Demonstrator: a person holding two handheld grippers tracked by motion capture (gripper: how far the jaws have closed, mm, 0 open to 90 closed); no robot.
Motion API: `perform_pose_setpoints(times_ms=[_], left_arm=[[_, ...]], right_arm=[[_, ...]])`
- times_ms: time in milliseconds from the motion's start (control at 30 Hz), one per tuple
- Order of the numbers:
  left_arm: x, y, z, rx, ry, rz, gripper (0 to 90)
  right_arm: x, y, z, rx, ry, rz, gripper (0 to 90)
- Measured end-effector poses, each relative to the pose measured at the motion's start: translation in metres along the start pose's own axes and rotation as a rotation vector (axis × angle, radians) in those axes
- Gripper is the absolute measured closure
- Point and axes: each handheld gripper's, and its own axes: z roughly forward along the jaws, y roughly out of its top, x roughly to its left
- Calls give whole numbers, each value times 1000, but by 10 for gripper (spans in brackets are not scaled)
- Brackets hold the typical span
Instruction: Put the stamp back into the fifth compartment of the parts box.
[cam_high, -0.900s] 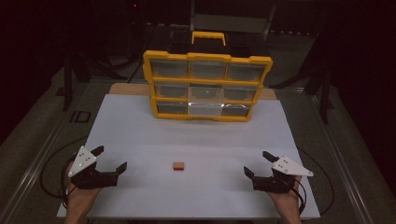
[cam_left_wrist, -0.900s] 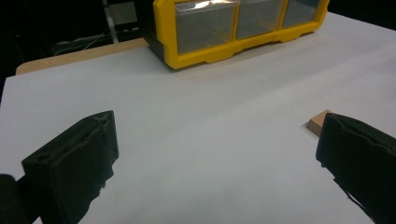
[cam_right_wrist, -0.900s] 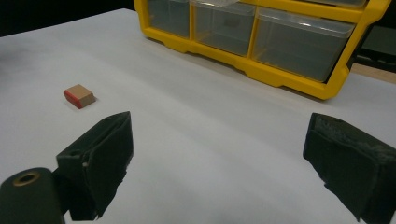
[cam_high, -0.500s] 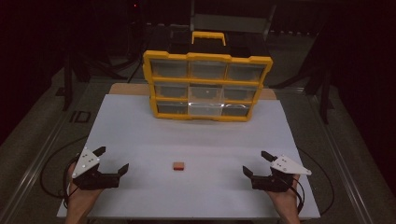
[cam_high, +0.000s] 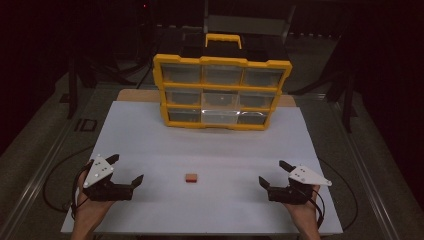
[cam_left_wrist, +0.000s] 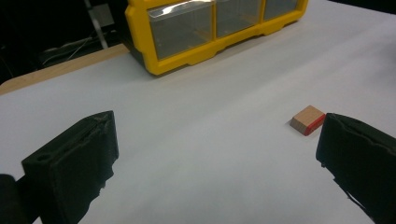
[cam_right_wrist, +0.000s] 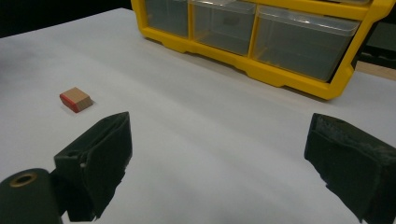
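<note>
A white tabletop is being lit from above, while the room around it is being left in near darkness. At the far side, well beyond both grippers, a yellow organizer of clear drawers is being kept upright, with its drawer fronts turned toward the person.

A small wooden block with a red side is being left flat on the sheet, between the two grippers and apart from both. In the high view its slightly longer side is being laid across, from one gripper toward the other; its red side is turned toward the person.

The left gripper is being held low above the sheet with its fingers spread wide, nothing between them. The right gripper is being held likewise, its fingers wide apart and touching nothing.
</note>
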Motion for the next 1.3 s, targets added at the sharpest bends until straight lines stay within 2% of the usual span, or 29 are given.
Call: perform_pose_setpoints(times_ms=[433,767,867,967,1200,1300], left_arm=[[-2,25,15,18,-24,56,0],[-5,43,26,23,-43,83,0],[-7,48,29,32,-48,98,0],[-8,52,33,45,-54,118,0],[-12,59,47,78,-83,158,0],[-13,61,52,74,-92,165,0]], right_arm=[[-2,2,1,-3,5,2,73],[-6,9,6,-16,9,-8,73],[-10,7,9,-9,14,-5,73],[-14,5,9,-15,12,23,73],[-14,3,7,-21,-8,18,73],[-14,0,7,-15,-9,19,74]])
